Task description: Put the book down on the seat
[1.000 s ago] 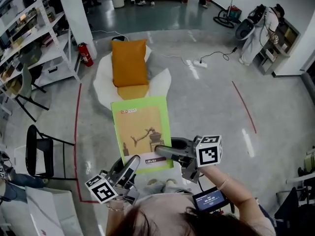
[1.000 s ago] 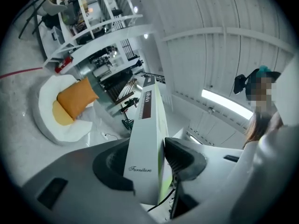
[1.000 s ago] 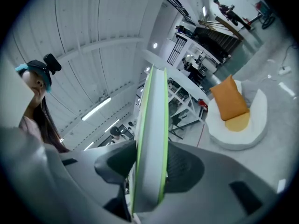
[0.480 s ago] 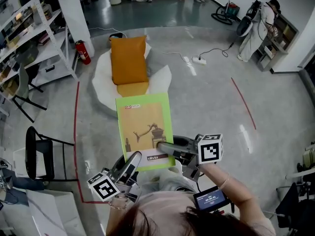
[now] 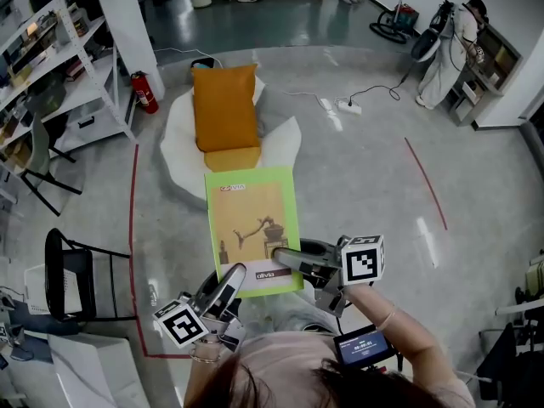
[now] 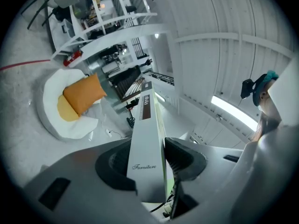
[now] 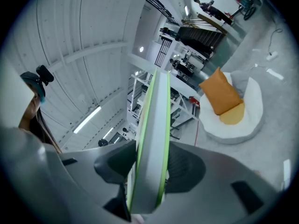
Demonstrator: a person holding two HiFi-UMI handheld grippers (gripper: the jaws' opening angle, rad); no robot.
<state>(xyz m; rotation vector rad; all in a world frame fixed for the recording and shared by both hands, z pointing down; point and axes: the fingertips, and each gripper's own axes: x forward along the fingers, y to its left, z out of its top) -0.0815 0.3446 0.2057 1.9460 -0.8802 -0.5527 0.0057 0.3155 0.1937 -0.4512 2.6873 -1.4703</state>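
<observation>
In the head view I hold a thin book (image 5: 253,228), green-edged with a tan cover, flat in front of me, its far edge over the near end of the seat. The seat is a white floor chair (image 5: 181,138) with a yellow seat pad (image 5: 231,158) and an orange back cushion (image 5: 224,107). My left gripper (image 5: 228,280) is shut on the book's near left corner, my right gripper (image 5: 280,257) on its near right edge. In the left gripper view the white spine (image 6: 147,139) sits between the jaws, with the seat (image 6: 70,101) beyond. In the right gripper view the book (image 7: 153,139) is gripped edge-on.
White shelving (image 5: 51,53) and a red fire extinguisher (image 5: 143,92) stand left of the seat. A black folding chair (image 5: 72,262) is at my near left. A power strip (image 5: 348,107) with its cable lies on the floor to the right. A person (image 5: 442,49) stands far right.
The book and both grippers have drifted slightly right and a little forward toward the seat. Both grips on the book are unchanged.
</observation>
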